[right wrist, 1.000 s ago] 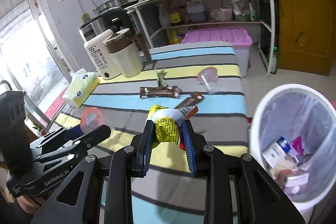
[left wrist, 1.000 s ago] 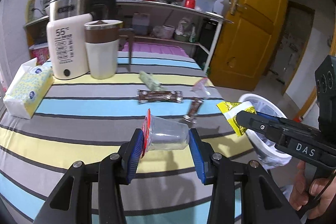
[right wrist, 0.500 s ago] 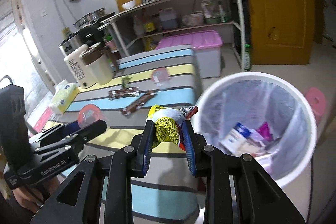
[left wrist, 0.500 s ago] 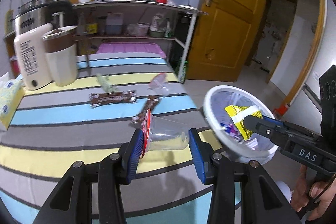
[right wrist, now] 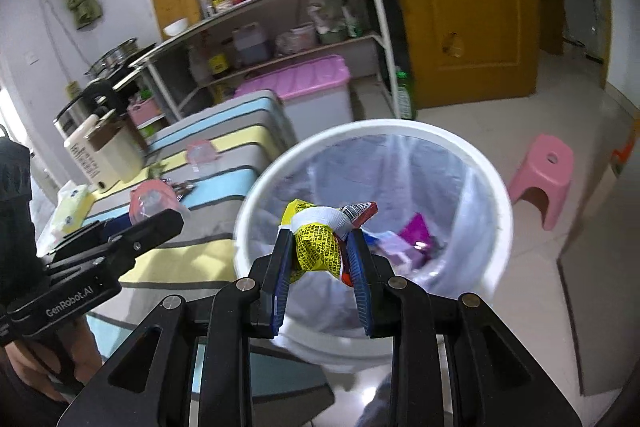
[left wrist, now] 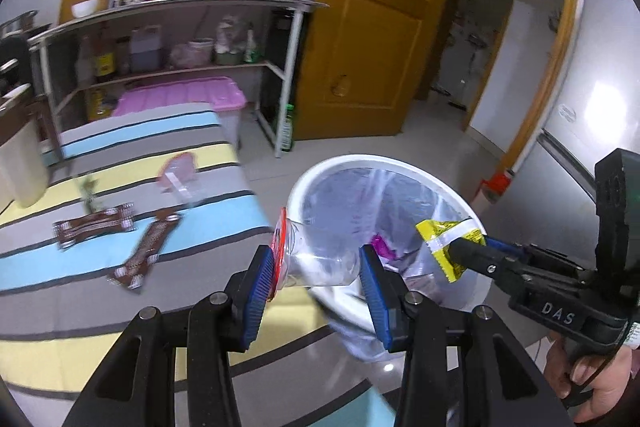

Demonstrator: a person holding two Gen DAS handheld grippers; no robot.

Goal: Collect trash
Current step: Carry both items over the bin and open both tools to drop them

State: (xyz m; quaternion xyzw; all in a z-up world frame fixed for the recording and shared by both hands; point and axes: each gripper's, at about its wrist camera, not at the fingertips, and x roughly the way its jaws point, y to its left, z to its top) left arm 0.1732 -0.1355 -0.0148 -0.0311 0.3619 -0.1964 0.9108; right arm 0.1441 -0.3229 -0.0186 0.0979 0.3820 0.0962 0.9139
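Observation:
My left gripper (left wrist: 316, 267) is shut on a clear plastic cup (left wrist: 320, 253) with a red lid, held sideways at the near rim of the white trash bin (left wrist: 400, 163). My right gripper (right wrist: 320, 247) is shut on a crumpled yellow wrapper (right wrist: 316, 247), held over the mouth of the bin (right wrist: 472, 155), which is lined with a clear bag and holds several wrappers. In the left wrist view the right gripper (left wrist: 460, 251) carries the yellow wrapper (left wrist: 444, 235) above the bin's right side. The left gripper (right wrist: 152, 219) with the cup (right wrist: 150, 203) shows in the right wrist view.
The striped table (left wrist: 120, 307) still bears two brown wrappers (left wrist: 96, 225), a green scrap (left wrist: 90, 193) and a pink-lidded clear cup (left wrist: 178, 175). A kettle and mug (right wrist: 100, 155) stand far back. A pink stool (right wrist: 540, 175), a shelf rack (right wrist: 280, 27) and a yellow door (right wrist: 460, 7) surround the bin.
Both grippers have swung from over the table toward the bin, each keeping its load. The yellow wrapper now hangs over the bin's mouth and the cup reaches its rim.

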